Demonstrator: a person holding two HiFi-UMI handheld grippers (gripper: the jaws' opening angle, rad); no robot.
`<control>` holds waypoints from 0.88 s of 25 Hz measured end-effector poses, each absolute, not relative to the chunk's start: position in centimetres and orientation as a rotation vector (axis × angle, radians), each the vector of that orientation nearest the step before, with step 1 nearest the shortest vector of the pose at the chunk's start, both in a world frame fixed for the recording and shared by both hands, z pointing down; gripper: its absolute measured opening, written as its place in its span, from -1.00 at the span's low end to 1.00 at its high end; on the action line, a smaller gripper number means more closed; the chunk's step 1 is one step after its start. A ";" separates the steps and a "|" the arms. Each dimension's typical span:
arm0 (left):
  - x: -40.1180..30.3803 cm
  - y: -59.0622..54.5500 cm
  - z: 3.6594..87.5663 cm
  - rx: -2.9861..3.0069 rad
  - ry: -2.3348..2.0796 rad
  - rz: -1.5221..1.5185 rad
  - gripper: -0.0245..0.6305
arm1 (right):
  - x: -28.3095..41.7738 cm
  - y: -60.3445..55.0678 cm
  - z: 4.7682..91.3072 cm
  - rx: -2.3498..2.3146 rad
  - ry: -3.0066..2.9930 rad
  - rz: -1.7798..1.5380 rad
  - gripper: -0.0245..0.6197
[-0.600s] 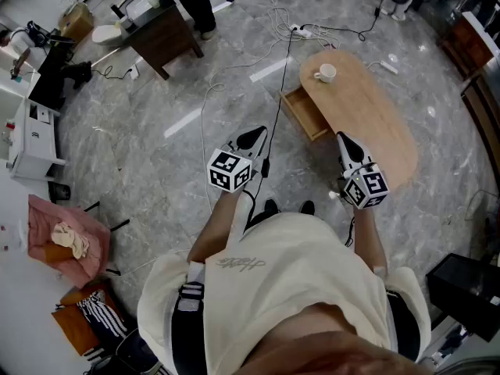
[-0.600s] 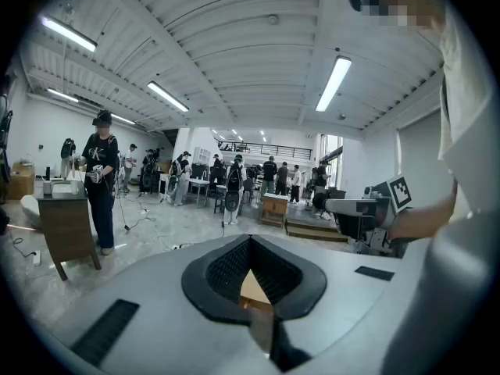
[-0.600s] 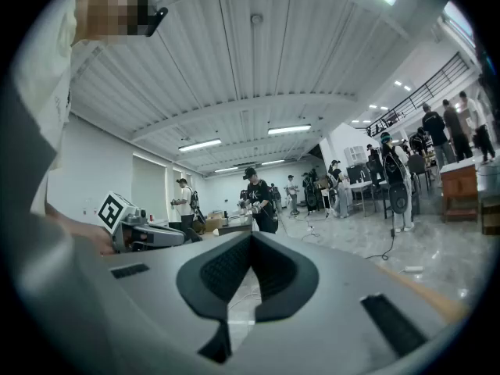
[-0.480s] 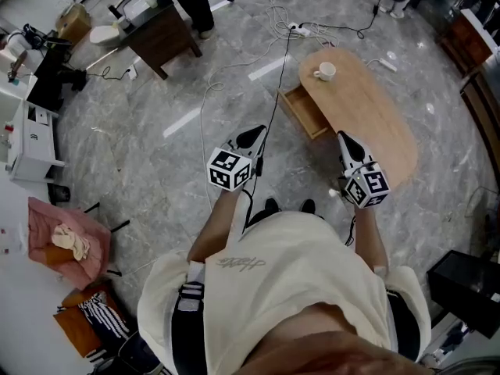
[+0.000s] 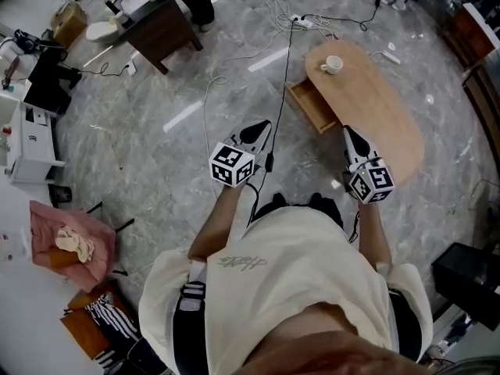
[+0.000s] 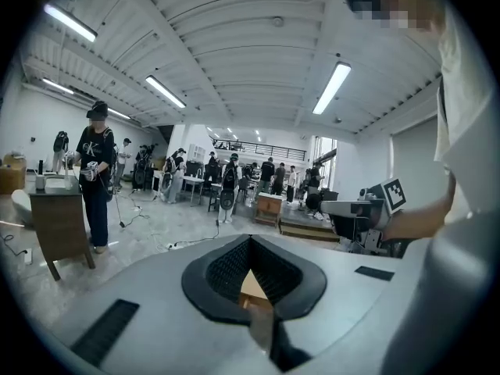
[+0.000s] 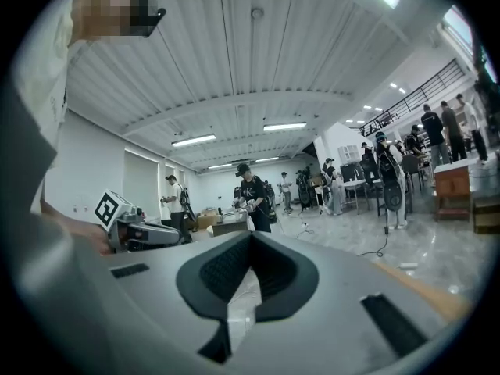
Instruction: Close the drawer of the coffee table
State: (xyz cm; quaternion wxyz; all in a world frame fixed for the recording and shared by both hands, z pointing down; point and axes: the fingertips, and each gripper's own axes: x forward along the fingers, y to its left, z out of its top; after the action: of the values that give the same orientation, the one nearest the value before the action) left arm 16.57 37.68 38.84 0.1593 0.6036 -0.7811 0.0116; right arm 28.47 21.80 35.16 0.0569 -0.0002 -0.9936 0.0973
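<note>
Stance shifted slightly; left gripper [image 5: 261, 129] and right gripper [image 5: 348, 134], jaws together and empty, approaching open drawer [image 5: 312, 106]. Next: push its front in.

The oval light-brown wooden coffee table [image 5: 383, 108] and its open pale-wood drawer [image 5: 311, 108] are shown against a grey, white-veined marble-patterned floor [image 5: 156, 155], with a white cup [image 5: 332, 65]. Black-and-white square markers are borne by the light-grey left gripper [image 5: 260, 130] and right gripper [image 5: 348, 133], whose pads are black.
</note>
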 end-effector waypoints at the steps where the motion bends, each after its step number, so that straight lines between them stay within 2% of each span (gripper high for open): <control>1: 16.3 38.1 39.2 1.725 -2.227 0.026 -0.92 | 28.2 22.2 35.5 0.000 -3.006 0.289 -0.94; 12: 13.3 38.7 42.5 1.684 -2.179 -0.017 -0.92 | 25.3 22.1 38.1 0.035 -2.954 0.343 -0.94; 22: 8.3 30.9 40.9 1.684 -2.198 0.048 -0.92 | 20.3 13.4 39.5 0.015 -2.986 0.374 -0.94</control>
State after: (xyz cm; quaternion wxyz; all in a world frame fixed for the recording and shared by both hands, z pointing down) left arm 8.32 30.92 40.94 0.1851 0.5978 -0.7798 0.0170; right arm 20.29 13.44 39.46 0.0660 0.0051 -0.9901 0.1240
